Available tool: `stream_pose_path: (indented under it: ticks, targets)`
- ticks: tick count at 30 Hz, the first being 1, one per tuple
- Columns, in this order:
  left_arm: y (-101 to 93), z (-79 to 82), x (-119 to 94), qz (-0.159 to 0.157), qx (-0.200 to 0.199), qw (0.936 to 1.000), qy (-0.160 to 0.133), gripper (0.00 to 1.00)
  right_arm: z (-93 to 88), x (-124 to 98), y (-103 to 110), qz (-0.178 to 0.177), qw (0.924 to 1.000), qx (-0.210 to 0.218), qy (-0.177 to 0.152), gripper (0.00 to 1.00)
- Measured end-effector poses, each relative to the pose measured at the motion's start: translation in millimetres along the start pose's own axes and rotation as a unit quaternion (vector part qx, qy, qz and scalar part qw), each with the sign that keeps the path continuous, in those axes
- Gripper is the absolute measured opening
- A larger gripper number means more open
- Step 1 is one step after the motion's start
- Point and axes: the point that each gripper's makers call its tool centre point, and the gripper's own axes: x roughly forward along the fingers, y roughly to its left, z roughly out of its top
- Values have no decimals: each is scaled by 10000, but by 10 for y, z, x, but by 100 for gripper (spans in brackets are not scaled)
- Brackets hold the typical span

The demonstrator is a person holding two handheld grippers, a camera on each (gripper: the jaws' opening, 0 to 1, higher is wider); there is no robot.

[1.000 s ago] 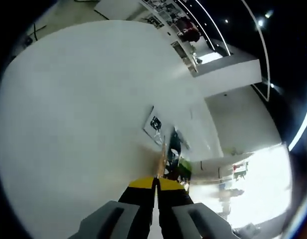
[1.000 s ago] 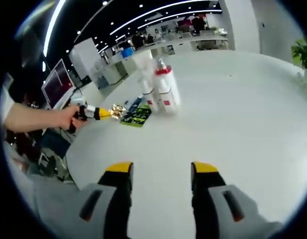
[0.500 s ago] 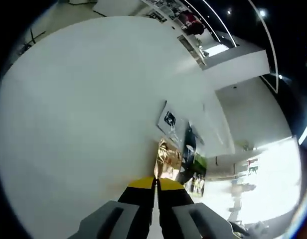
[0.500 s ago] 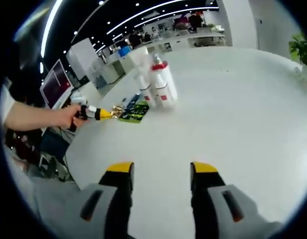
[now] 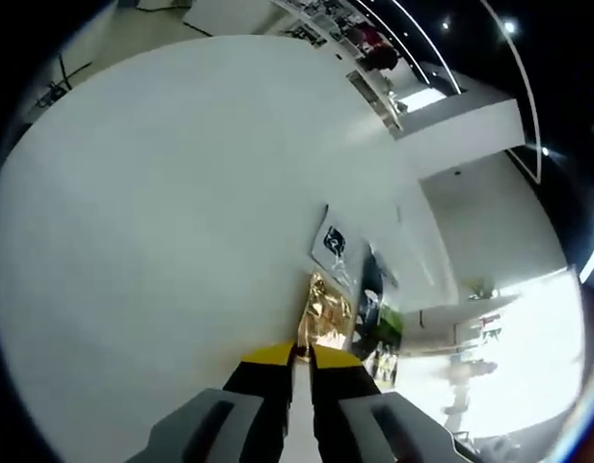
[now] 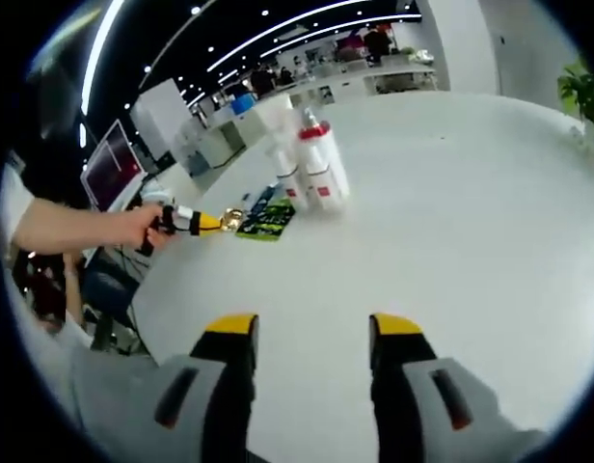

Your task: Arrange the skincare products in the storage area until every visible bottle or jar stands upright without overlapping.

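Note:
Upright white bottles with red caps and labels [image 6: 316,166] stand together at the far left of the round white table [image 6: 461,222]. My left gripper [image 5: 302,355] is shut on a gold foil sachet [image 5: 326,314], which juts out just past its tips. In the right gripper view a person's hand [image 6: 133,228] holds that left gripper [image 6: 199,224] with the gold sachet [image 6: 231,219] at the table's left edge. My right gripper [image 6: 311,333] hovers open over the near part of the table, holding nothing.
A green and black packet [image 6: 266,220] lies flat beside the bottles, right by the gold sachet. In the left gripper view the dark packet [image 5: 370,307] and a white printed packet [image 5: 334,243] lie on the table [image 5: 162,193]. Desks and monitors stand beyond the edge.
The gold sachet has turned from edge-on to broad face in the left gripper view. In the right gripper view the left gripper has moved a little right, closer to the green packet.

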Motion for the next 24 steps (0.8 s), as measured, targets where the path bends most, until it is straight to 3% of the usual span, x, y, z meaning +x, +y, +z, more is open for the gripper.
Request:
stream_pose_path:
  ticks: [7,10,13,16,19,22,24]
  targets:
    - [39,37,-58,76,72,9998,-158,13,-29,-7,35,21,10000,10,23,48]
    - [69,165,-119,283,327,9980,-451,19,-45,-15,45,20,10000,1,27,48]
    - [-145,208,-118,-94,646,9964,-544,17,-74,-22,54,29,10000,41,38,48]
    - [-339,119,-30,-413,954,9939,-373,17,-98,-28,59,27,10000,25,61,48]
    - [-325,-26,64,-329,1063,9938,-16,17,-106,-39,67,39,10000,64,63,48]
    - [-259,-82,117,-131,1234,9923,16,18,-104,-53,74,43,9999,84,45,48]
    - [-172,-100,136,-34,1124,9936,26,17,-113,-62,73,40,9999,89,47,48]
